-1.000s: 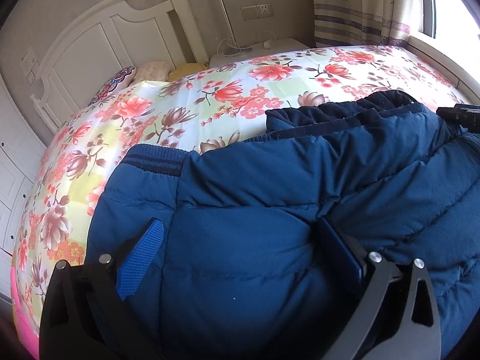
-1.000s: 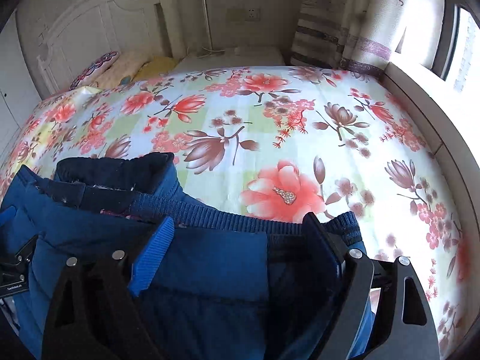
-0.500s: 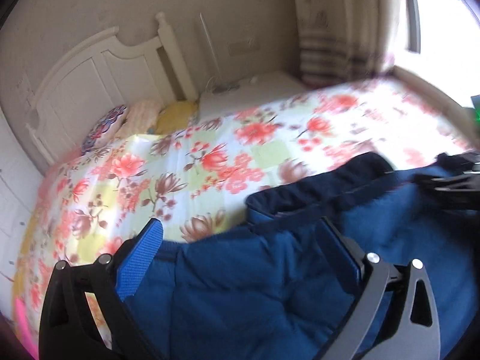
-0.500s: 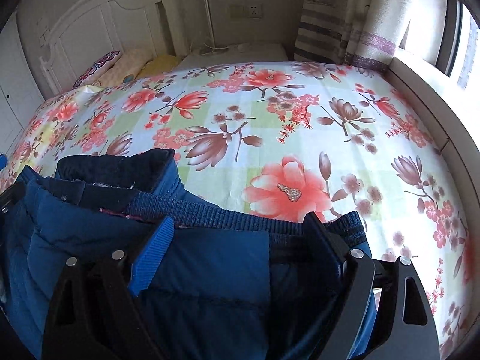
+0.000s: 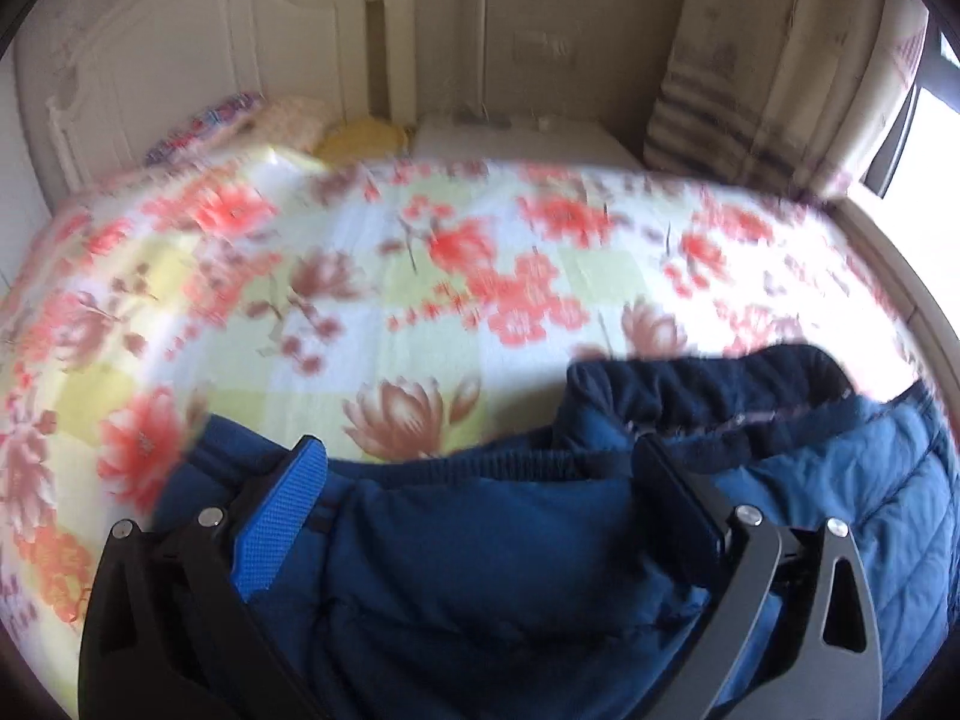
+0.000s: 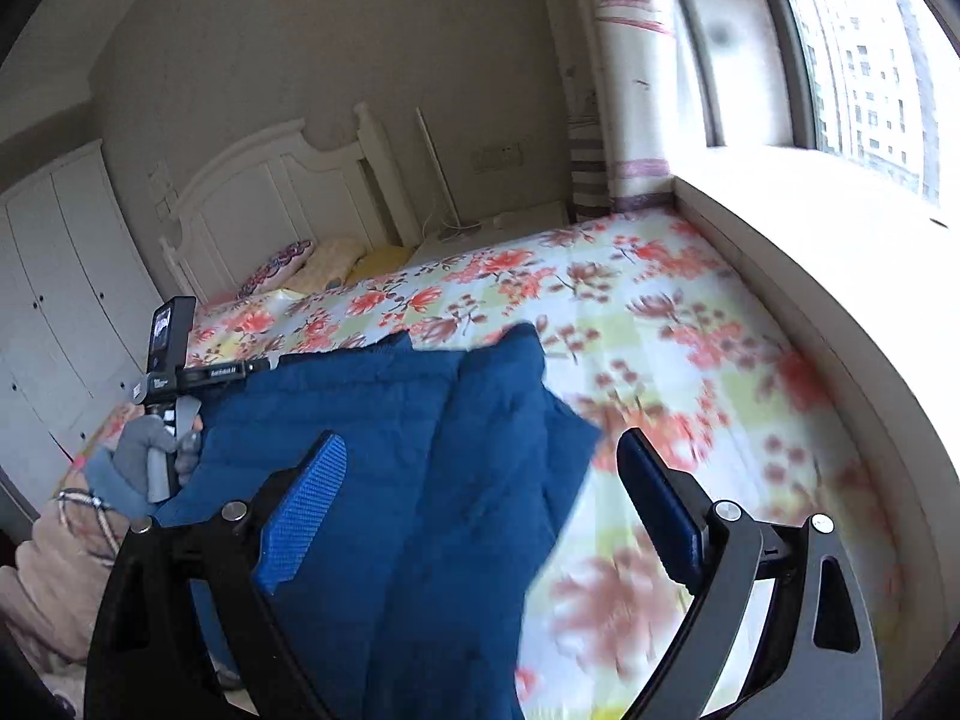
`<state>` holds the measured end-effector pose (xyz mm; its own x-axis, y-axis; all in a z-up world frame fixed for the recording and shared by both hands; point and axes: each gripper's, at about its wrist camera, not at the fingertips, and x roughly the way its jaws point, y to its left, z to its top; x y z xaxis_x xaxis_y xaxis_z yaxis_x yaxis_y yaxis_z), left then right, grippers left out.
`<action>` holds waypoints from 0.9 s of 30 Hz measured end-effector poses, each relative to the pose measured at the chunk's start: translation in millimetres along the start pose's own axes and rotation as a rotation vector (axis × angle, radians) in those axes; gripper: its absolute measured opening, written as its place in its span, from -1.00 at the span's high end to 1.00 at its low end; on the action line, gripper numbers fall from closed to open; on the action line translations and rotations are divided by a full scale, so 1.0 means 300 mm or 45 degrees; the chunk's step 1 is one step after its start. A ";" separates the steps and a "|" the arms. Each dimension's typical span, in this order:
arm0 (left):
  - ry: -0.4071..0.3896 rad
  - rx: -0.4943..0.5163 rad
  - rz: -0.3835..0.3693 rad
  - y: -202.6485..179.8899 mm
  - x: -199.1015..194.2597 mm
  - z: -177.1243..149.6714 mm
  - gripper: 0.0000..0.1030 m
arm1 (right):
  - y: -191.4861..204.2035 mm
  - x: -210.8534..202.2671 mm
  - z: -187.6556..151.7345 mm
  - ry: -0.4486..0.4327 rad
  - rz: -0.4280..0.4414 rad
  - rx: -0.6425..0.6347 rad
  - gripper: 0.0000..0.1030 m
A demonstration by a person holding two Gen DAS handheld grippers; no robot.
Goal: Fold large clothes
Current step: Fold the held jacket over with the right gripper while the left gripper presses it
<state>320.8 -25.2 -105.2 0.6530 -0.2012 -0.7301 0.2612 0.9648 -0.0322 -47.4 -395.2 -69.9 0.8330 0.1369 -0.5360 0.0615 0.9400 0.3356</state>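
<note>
The blue padded jacket (image 6: 420, 450) lies folded on the floral bedspread (image 6: 690, 360) at the bed's near edge, its ribbed hem and dark collar turned toward the headboard (image 5: 210, 60). The left gripper (image 5: 480, 480) is spread wide with jacket fabric bulging between its fingers, though whether the pads press on it cannot be told. The right gripper (image 6: 480, 468), whose jaws have just been opening, stands spread above the jacket's right edge, holding nothing.
</note>
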 end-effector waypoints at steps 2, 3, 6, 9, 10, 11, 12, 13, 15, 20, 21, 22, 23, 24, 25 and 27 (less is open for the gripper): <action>-0.101 0.001 0.051 -0.008 -0.101 0.008 -0.95 | -0.091 -0.093 -0.139 0.017 0.032 0.164 -0.71; -0.156 0.027 0.075 -0.027 -0.169 0.006 -0.95 | -0.132 -0.130 -0.220 0.032 0.061 0.260 -0.71; -0.222 0.107 0.054 -0.100 -0.316 -0.051 -0.95 | -0.185 -0.147 -0.413 0.138 0.146 0.471 -0.68; -0.238 0.172 0.042 -0.180 -0.359 -0.153 -0.95 | -0.146 -0.072 -0.536 0.232 0.280 0.538 -0.66; -0.217 0.187 0.048 -0.202 -0.339 -0.188 -0.95 | -0.127 -0.048 -0.547 0.249 0.306 0.536 -0.64; -0.177 0.206 0.066 -0.220 -0.301 -0.226 -0.95 | -0.101 -0.023 -0.550 0.256 0.344 0.521 -0.64; -0.122 0.225 0.086 -0.231 -0.252 -0.252 -0.95 | -0.073 -0.009 -0.542 0.246 0.377 0.491 -0.64; -0.076 0.226 0.093 -0.233 -0.215 -0.269 -0.96 | -0.055 -0.004 -0.530 0.230 0.389 0.465 -0.64; -0.052 0.185 0.076 -0.215 -0.184 -0.278 -0.96 | -0.031 0.010 -0.493 0.167 0.416 0.438 -0.64; -0.059 0.164 0.083 -0.200 -0.181 -0.287 -0.96 | 0.076 0.035 -0.428 0.102 0.475 0.331 -0.65; -0.063 0.167 0.085 -0.199 -0.183 -0.284 -0.96 | 0.103 0.023 -0.413 0.087 0.457 0.296 -0.65; -0.065 0.168 0.084 -0.200 -0.183 -0.283 -0.96 | 0.122 0.026 -0.399 0.087 0.436 0.266 -0.65; -0.066 0.167 0.082 -0.201 -0.184 -0.281 -0.96 | 0.136 0.034 -0.379 0.085 0.425 0.252 -0.65; -0.068 0.163 0.077 -0.199 -0.185 -0.282 -0.96 | 0.149 0.043 -0.367 0.081 0.418 0.249 -0.66; -0.070 0.157 0.071 -0.195 -0.186 -0.282 -0.96 | 0.168 0.068 -0.348 0.100 0.372 0.240 -0.66; -0.074 0.145 0.060 -0.190 -0.189 -0.282 -0.96 | 0.170 0.142 -0.320 0.197 0.270 0.271 -0.75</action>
<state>208.8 -54.4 -119.5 0.7056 -0.1690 -0.6882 0.3065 0.9484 0.0813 -61.6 -311.4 -150.0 0.7471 0.3833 -0.5430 0.0232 0.8015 0.5976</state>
